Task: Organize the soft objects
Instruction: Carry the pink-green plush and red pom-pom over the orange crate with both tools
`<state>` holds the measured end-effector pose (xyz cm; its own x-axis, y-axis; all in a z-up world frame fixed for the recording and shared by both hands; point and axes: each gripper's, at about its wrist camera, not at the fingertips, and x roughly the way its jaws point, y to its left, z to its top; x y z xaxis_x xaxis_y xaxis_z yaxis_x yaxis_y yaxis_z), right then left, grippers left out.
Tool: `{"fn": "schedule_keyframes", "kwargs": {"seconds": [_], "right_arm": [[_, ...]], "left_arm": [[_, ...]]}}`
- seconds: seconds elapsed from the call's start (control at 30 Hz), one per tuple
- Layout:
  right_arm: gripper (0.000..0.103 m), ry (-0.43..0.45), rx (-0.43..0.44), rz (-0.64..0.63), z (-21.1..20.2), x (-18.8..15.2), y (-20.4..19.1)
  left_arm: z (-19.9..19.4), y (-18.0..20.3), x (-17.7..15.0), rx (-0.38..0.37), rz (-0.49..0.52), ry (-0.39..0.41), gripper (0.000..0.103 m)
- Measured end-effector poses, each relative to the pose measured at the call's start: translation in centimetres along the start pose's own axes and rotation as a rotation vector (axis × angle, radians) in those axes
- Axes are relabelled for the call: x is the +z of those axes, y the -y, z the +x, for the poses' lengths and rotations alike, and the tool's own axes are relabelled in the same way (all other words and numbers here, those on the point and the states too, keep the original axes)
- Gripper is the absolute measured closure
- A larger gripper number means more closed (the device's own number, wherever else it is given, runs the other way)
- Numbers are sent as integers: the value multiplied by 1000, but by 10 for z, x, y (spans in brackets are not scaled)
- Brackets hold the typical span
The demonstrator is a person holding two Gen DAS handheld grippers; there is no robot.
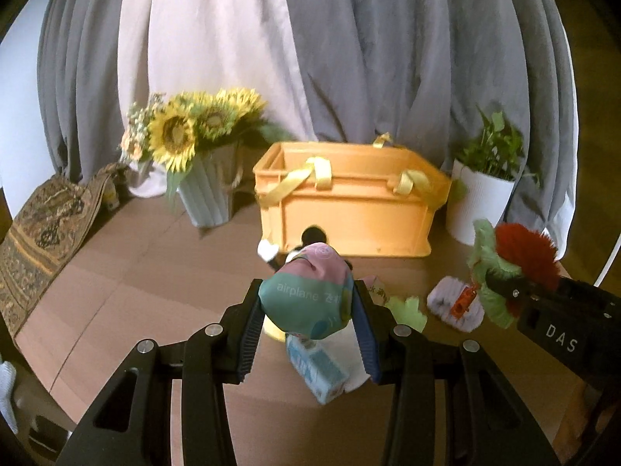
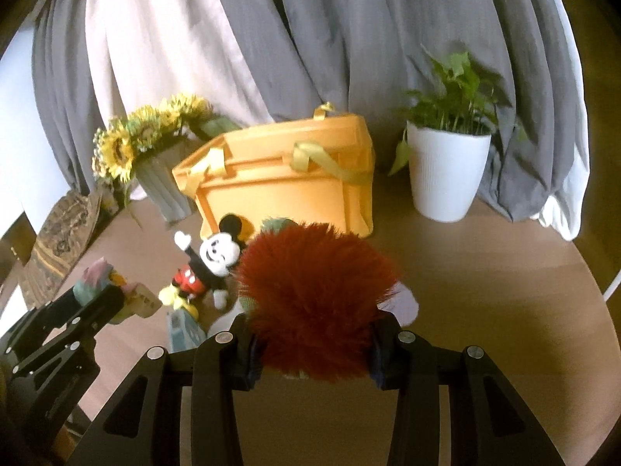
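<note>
Left gripper (image 1: 308,310) held above the bench (image 1: 136,283), fingers pointing forward, its blue pads (image 1: 248,330) pressed in on both sides of a soft printed cloth ball (image 1: 310,303). Right gripper (image 2: 314,343) likewise raised, pads closed on a red fuzzy plush (image 2: 314,303) that bulges up between the fingers. In each wrist view the other gripper shows at the frame edge, level with it, the two well apart and not touching.
</note>
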<state>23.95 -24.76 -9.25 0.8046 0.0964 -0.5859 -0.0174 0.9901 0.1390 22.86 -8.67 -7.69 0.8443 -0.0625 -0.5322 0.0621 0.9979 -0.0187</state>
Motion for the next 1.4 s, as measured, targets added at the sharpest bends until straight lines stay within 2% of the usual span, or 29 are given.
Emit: {"fn": "schedule_keyframes", "kwargs": {"seconds": [0.7, 1.4], "right_arm": [[61, 175, 10, -6, 0, 71, -14], [60, 253, 47, -34, 36, 138, -18]], "left_arm": [[19, -8, 72, -37, 5, 147, 60], [61, -3, 143, -55, 43, 258, 60]]}}
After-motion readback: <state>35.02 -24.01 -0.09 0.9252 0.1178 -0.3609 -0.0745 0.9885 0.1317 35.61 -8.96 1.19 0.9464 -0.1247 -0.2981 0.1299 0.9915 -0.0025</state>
